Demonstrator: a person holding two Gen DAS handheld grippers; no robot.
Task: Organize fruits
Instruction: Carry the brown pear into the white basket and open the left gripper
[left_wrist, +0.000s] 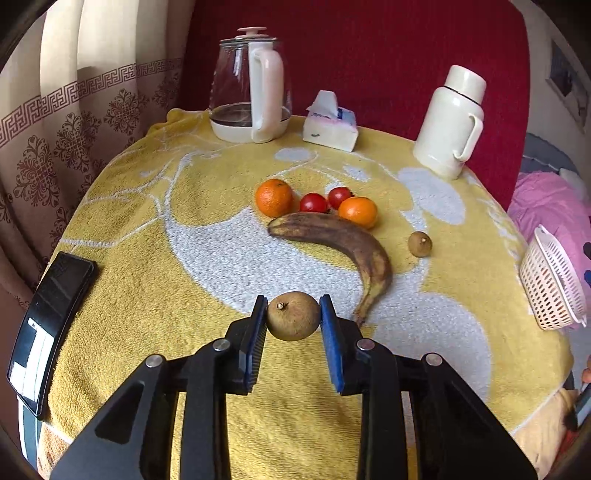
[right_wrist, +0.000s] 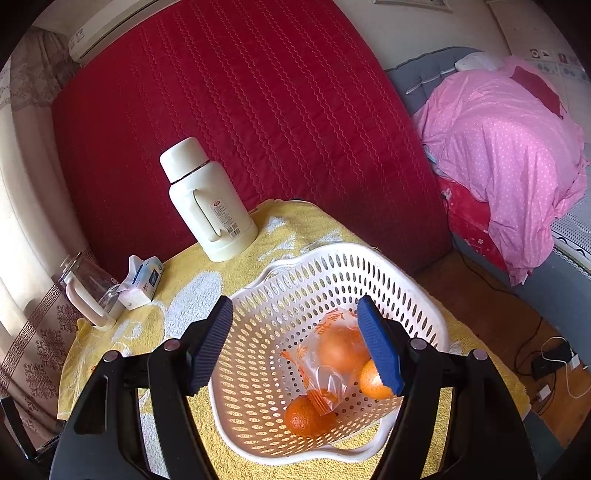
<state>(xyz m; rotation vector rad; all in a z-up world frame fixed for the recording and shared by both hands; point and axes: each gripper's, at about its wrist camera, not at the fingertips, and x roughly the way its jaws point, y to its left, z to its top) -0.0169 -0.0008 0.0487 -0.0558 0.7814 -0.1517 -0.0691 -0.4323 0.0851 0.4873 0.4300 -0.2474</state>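
1. Our left hand-held gripper (left_wrist: 293, 314) has its blue pads closed against both sides of a small brown round fruit (left_wrist: 293, 315), stem stub facing the camera, held just above the surface (left_wrist: 147, 295).
2. Our right hand-held gripper (right_wrist: 295, 343) is spread wide with nothing between its pads, hovering over the white perforated basket (right_wrist: 406, 288).
3. Inside that basket we see a loose orange (right_wrist: 304, 415) at the near side, a second orange (right_wrist: 371, 380) partly hidden behind the right pad, and a clear printed plastic bag (right_wrist: 332, 354) with another round orange fruit inside.
4. Beyond the left hand-held gripper lies a browned banana (left_wrist: 347, 245), its stem end just beside the held fruit.
5. Behind the banana sit two oranges (left_wrist: 274, 196) with two small red fruits (left_wrist: 313, 203) between them, all clustered together.
6. A second brown round fruit (left_wrist: 420, 243) rests alone, to the right of the banana.
7. Farther out on the yellow towel stand a glass kettle (left_wrist: 251, 88), a tissue pack (left_wrist: 330, 123) and a cream thermos (left_wrist: 452, 122); a black phone (left_wrist: 51, 328) lies at the left edge.
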